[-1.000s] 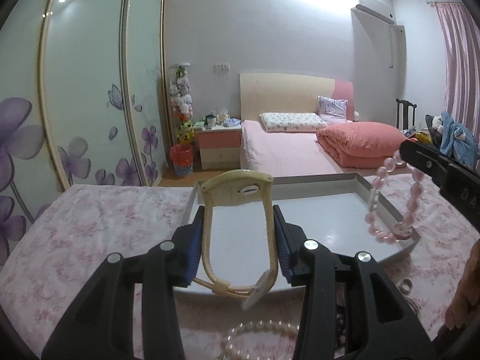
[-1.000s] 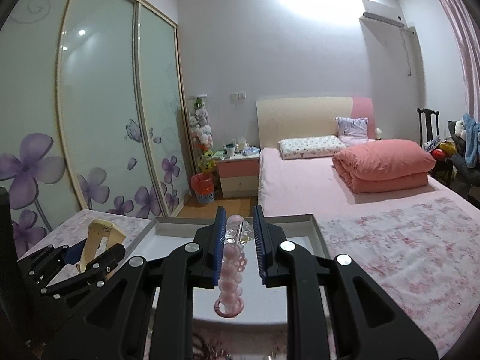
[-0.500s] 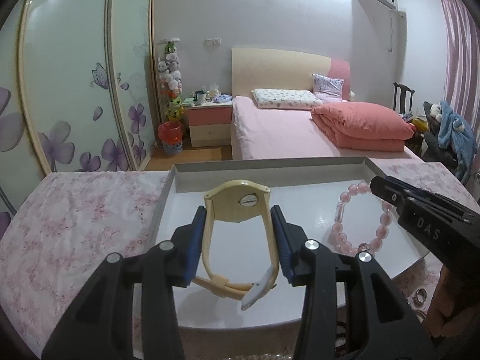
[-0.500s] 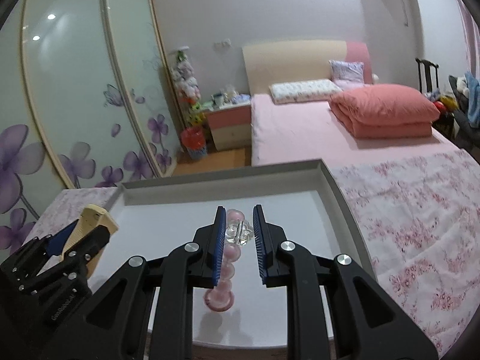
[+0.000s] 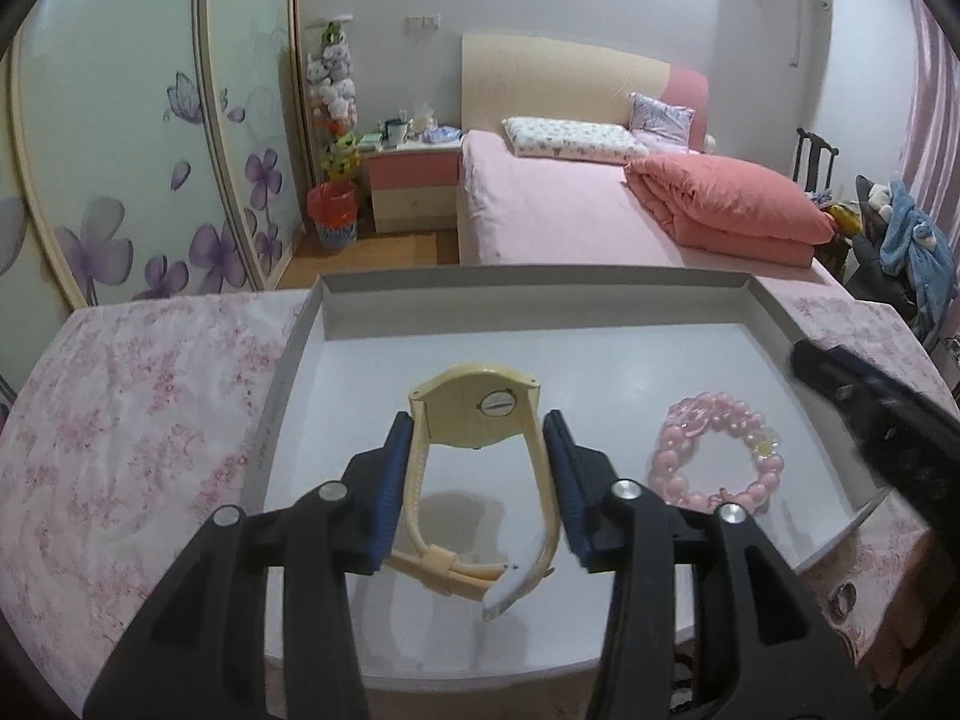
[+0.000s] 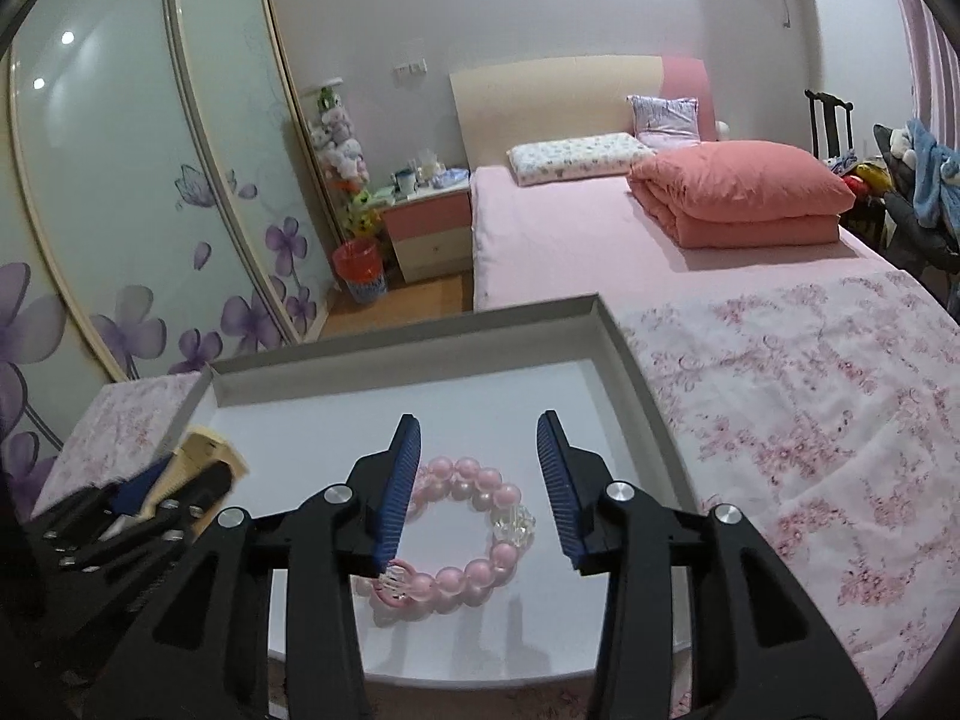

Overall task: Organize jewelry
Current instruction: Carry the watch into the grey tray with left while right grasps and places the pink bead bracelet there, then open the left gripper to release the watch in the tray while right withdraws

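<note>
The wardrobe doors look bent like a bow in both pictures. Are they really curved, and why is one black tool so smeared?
Left wrist view: the wardrobe doors bow from the fisheye lens, and the other tool at the right edge is blurred. Right wrist view: same bowing, with lamp glare spots on the glass.

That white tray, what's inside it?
The white tray holds a cream watch and a pink bead bracelet. Its near part is hidden behind the gripper bodies.
</note>
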